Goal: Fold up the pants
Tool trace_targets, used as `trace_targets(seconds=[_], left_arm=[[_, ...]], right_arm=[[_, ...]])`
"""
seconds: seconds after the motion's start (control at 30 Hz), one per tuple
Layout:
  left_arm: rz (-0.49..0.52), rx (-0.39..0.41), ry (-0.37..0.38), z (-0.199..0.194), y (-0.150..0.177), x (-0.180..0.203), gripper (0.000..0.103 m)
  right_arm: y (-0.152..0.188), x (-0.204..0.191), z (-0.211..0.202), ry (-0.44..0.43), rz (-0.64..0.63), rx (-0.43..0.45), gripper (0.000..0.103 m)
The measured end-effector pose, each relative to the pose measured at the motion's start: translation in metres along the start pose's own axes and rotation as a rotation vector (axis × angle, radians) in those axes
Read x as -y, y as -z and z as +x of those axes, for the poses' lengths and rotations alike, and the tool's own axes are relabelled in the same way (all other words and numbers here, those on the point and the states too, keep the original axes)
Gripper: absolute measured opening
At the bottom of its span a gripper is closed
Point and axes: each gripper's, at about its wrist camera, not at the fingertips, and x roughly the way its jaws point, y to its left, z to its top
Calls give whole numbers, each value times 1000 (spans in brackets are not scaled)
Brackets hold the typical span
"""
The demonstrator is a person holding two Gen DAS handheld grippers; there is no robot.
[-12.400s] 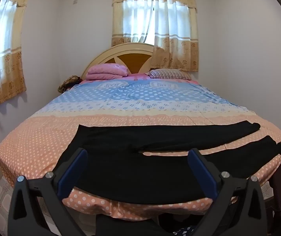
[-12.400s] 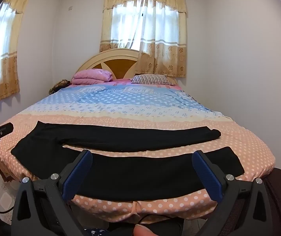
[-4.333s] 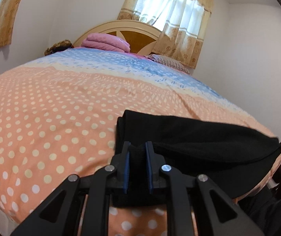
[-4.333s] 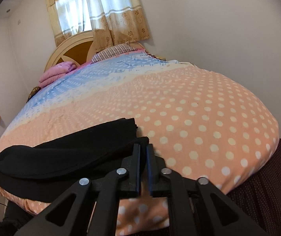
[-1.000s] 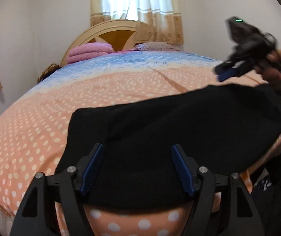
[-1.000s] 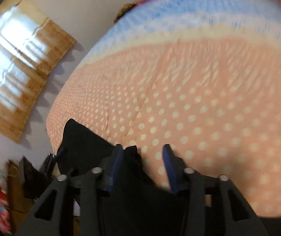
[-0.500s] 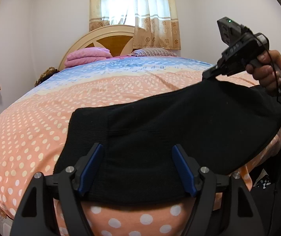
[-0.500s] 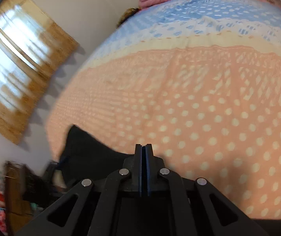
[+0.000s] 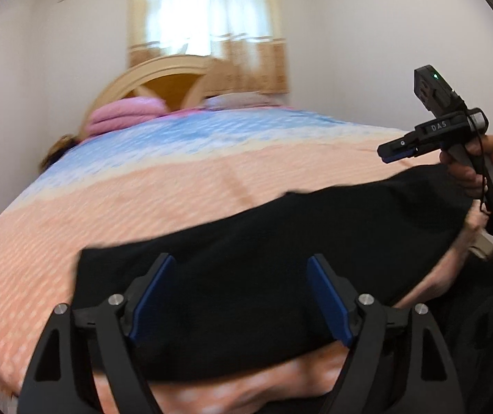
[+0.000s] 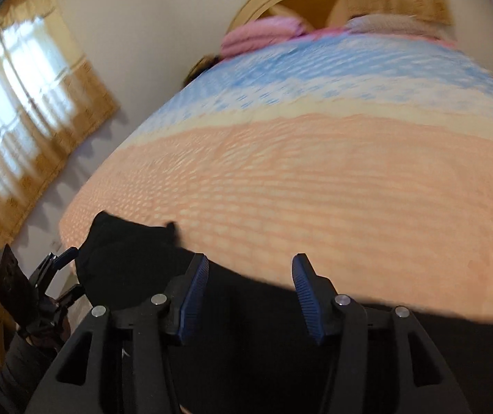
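The black pants (image 9: 246,276) lie folded lengthwise along the near edge of the bed (image 9: 143,189), legs stacked. My left gripper (image 9: 239,296) is open and empty, hovering just over the pants' left end. My right gripper (image 10: 248,293) is open and empty above the pants (image 10: 136,258) at their right end; it also shows in the left wrist view (image 9: 398,150), held in a hand above the cloth. The left gripper shows at the lower left of the right wrist view (image 10: 63,258).
The bedspread is orange with white dots, blue farther back. Pink pillows (image 9: 125,117) and a striped pillow (image 9: 236,98) lie by the wooden headboard (image 9: 170,76). Curtained windows are behind the bed and on the left wall (image 10: 22,103). The person's dark clothing (image 9: 487,310) is at the right.
My right gripper has opened, let go of the pants' end and lifted off the cloth. The left gripper stays open and has shifted slightly; the pants now rest flat.
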Motion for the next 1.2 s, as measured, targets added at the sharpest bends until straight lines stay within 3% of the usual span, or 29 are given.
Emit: trace_targets(seconds=[0.17, 0.37, 0.43, 0.5, 0.6, 0.67, 0.77, 0.83, 0.93, 1.07, 1.13, 1.2], left_arm=[[95, -18, 171, 33, -27, 65, 82], [235, -53, 337, 61, -39, 144, 82], [262, -62, 374, 65, -42, 159, 82], [301, -72, 404, 70, -44, 178, 82], [332, -87, 426, 73, -44, 190, 82], [346, -111, 440, 78, -42, 195, 82], [349, -145, 433, 88, -37, 197, 82], [339, -167, 427, 91, -34, 196, 82], [340, -166, 421, 92, -30, 196, 82], [357, -167, 404, 91, -30, 201, 82], [361, -167, 397, 91, -31, 203, 82], [350, -163, 402, 87, -32, 202, 82]], right_arm=[[35, 87, -104, 214, 113, 107, 52], [76, 203, -227, 569, 345, 229, 53], [81, 227, -243, 607, 388, 232, 53], [86, 253, -250, 592, 437, 232, 52], [87, 276, -246, 490, 480, 252, 52], [86, 282, -236, 439, 486, 237, 42], [82, 281, -226, 467, 459, 227, 8], [82, 280, -230, 482, 427, 247, 5], [73, 280, -239, 534, 399, 304, 4], [71, 292, -231, 579, 397, 274, 4], [78, 294, -238, 542, 433, 285, 5], [93, 290, -252, 450, 471, 299, 16]])
